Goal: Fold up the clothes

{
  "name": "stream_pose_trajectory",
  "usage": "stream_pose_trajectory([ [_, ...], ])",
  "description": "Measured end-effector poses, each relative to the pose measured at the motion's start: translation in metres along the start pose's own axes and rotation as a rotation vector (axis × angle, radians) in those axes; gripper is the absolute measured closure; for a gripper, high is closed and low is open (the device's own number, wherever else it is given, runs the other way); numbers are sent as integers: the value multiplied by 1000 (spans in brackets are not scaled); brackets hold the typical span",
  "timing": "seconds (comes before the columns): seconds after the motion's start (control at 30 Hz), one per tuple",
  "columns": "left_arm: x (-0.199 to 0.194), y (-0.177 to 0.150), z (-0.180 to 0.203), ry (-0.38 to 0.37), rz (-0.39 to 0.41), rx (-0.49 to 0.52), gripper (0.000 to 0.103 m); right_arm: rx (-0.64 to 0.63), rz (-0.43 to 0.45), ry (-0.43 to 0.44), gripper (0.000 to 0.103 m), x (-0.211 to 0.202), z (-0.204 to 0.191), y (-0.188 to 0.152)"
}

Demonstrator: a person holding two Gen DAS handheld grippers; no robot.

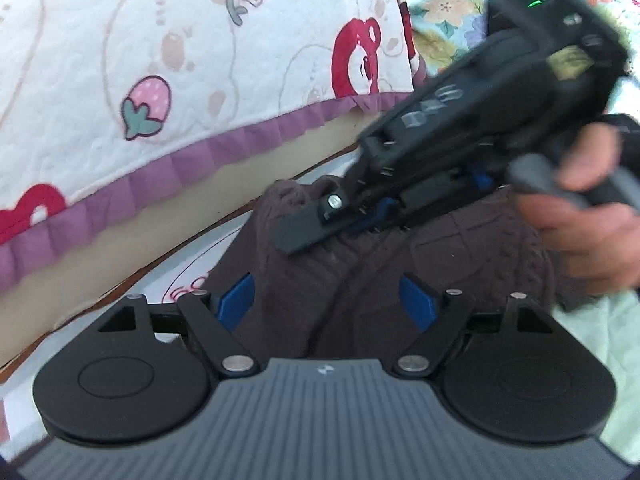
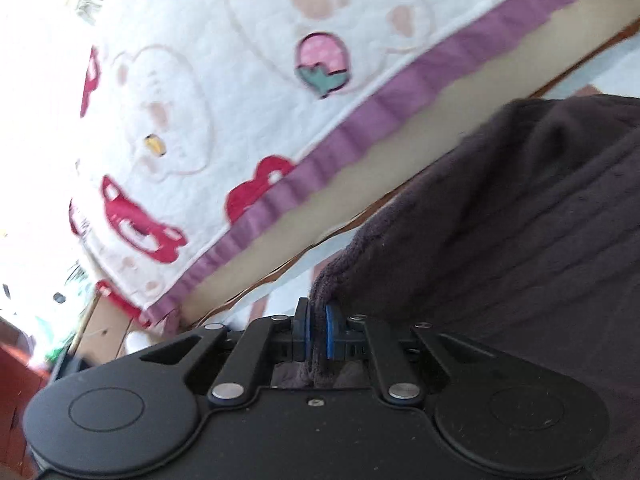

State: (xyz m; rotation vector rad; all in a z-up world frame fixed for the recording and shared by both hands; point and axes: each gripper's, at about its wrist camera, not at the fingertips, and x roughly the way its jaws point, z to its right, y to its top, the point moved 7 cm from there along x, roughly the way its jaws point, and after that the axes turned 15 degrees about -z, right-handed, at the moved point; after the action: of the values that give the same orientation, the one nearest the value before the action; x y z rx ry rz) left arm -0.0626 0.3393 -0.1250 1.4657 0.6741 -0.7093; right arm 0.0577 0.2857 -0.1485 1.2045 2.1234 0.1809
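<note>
The dark brown knit garment (image 1: 360, 264) lies bunched on the light printed sheet (image 1: 624, 320), below the quilted cover (image 1: 120, 60). Right gripper (image 2: 318, 332): fingers closed tight on a garment edge. Left gripper (image 1: 326, 300): fingers partly open, straddling the fabric, apparently not clamping it. Folding appears barely started; no neat fold is visible.

The right gripper (image 2: 318, 326) is being held with its jaws pinched together on cloth, gripped by a hand (image 1: 576, 216) at its handle. The left gripper (image 1: 326, 300) is being held with its jaws partly apart, cloth lying between them.
</note>
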Motion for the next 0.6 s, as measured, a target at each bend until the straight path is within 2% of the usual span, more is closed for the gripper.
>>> stream_pose_trajectory([
  [0.03,7,8,-10,-21,-33,-33,94,-30,-2,-7,93,-2,-4,-1],
  [0.1,11,27,-41,26,2,-105,95,-36,75,-30,89,-21,-2,4],
  [0.13,11,36,-60,86,19,-144,96,0,113,-41,85,-34,4,8],
  [0.17,7,41,-87,148,40,-232,96,47,137,-63,75,-47,14,13],
  [0.2,2,45,-115,207,63,-331,96,54,157,-135,70,-60,25,18],
  [0.23,-3,48,-143,266,86,-431,95,38,177,-235,65,-74,36,23],
  [0.3,-16,38,-194,391,105,-647,80,-1,187,-477,60,-99,62,34],
  [0.33,-24,31,-211,436,118,-703,62,-8,174,-583,58,-110,77,40],
  [0.37,-32,24,-225,478,131,-749,57,-5,159,-656,56,-120,91,46],
  [0.4,-38,17,-230,468,134,-755,57,9,142,-692,56,-129,106,52],
  [0.47,-49,4,-233,422,135,-745,54,53,126,-718,50,-145,131,65],
  [0.6,-45,-25,-211,369,30,-632,54,146,103,-675,42,-151,168,90],
])
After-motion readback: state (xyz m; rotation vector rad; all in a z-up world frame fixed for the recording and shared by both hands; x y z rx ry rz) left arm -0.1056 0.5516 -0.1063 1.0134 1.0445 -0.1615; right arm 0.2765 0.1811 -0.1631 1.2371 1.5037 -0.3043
